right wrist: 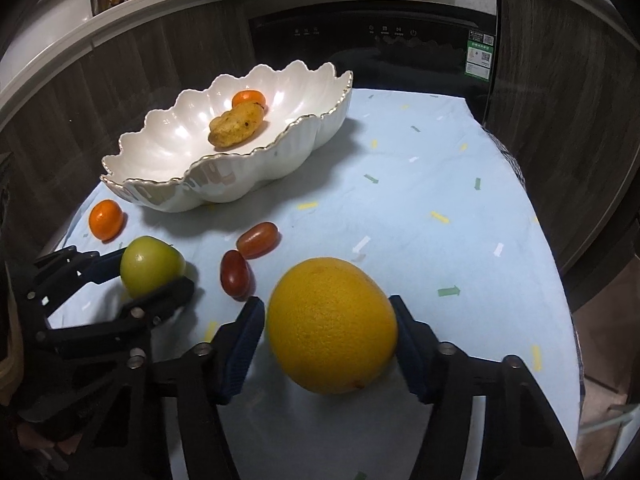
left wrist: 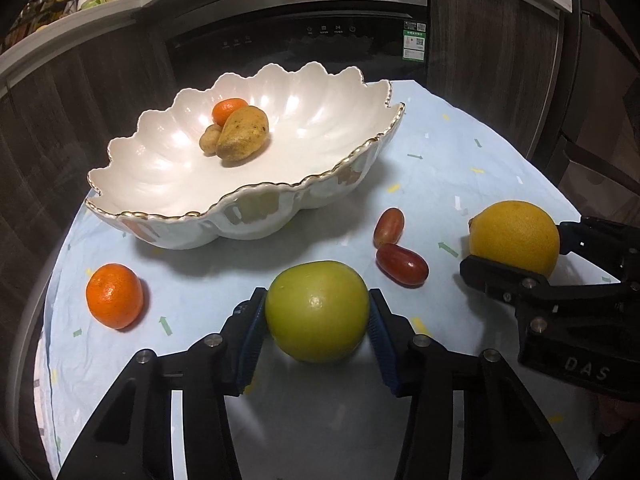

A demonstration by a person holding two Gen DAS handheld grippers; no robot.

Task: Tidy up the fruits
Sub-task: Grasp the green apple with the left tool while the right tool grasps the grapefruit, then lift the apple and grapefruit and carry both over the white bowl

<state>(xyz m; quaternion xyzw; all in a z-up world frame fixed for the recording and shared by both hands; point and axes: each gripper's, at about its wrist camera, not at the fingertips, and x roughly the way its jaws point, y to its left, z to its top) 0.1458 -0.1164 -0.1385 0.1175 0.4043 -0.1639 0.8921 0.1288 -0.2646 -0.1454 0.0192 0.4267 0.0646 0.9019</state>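
Green apple (left wrist: 317, 311) sits gripped between left gripper (left wrist: 317, 320) blue fingers (left wrist: 250, 340)

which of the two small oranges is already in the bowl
The small orange at the back of the white bowl, behind the brown fruit. The other small orange lies on the tablecloth.
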